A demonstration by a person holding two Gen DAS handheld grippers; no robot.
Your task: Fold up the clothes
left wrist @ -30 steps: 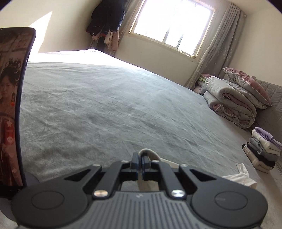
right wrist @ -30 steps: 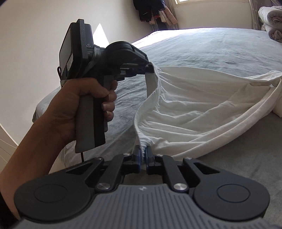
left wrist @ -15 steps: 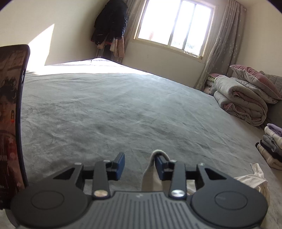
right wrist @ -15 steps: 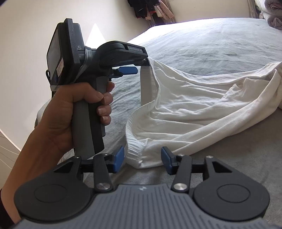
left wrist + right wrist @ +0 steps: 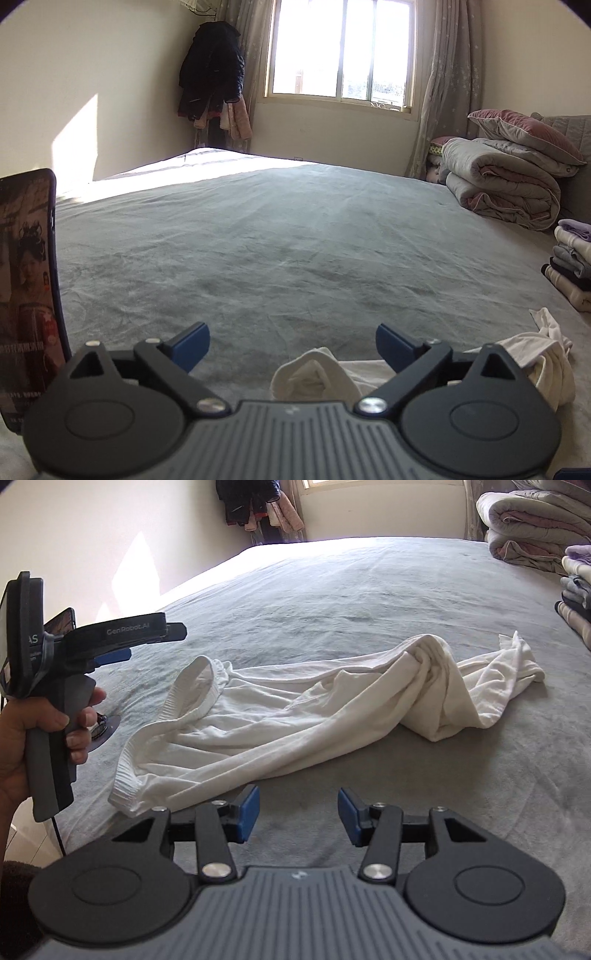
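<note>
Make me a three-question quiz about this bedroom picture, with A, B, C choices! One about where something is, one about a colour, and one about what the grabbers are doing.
1. Where do the white trousers lie?
A. spread on the grey bed
B. hung by the window
C. on top of the stack of folded clothes

2. What colour are the pads on the fingertips of the right gripper?
A. red
B. blue
C. green

3. What state is the left gripper in?
A. shut on the trousers
B. shut on nothing
C. open

Answers:
1. A: the trousers rest crumpled on the bed cover, with the waistband nearest the grippers.
2. B: the right wrist view shows blue pads on black fingers.
3. C: its fingers stand wide apart, with the cloth loose beneath them.
</note>
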